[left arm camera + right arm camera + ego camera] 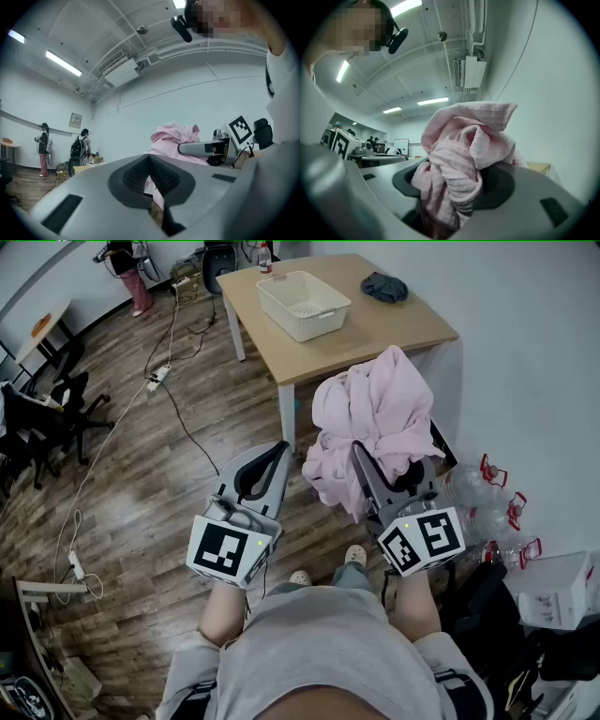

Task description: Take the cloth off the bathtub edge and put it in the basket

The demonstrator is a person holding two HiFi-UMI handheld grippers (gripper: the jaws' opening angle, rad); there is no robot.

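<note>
Right gripper: you are holding the right gripper [394, 465] level, and its jaws are clamping a thick bunch of the pink cloth [375, 409]; in the right gripper view [454, 187] the wad is filling the gap between the two pads.

Pink cloth: it is sitting in the right gripper's jaws, bulging up above them and spilling over both sides, with folds hanging down under them on the side toward the left gripper. In the right gripper view the pink cloth [464, 140] is blocking most of what lies ahead.

Left gripper: you are carrying the left gripper [272, 457] level, just beside the right one. Its jaws are pressing together at the tips with nothing between them, as the left gripper view [150, 161] shows.

Basket: the white basket [303, 304] is standing on the wooden counter [394, 329], ahead of both grippers and well apart from them, with nothing showing inside it.

Dark cloth: a crumpled dark cloth [384, 287] is lying on the counter beyond the right gripper, to the right of the basket and apart from it.

Floor: you are standing on the wooden floor [169, 484], with plastic bottles [478, 507] lying just right of the right gripper and a cable [187, 427] trailing off to the left of the left gripper.
</note>
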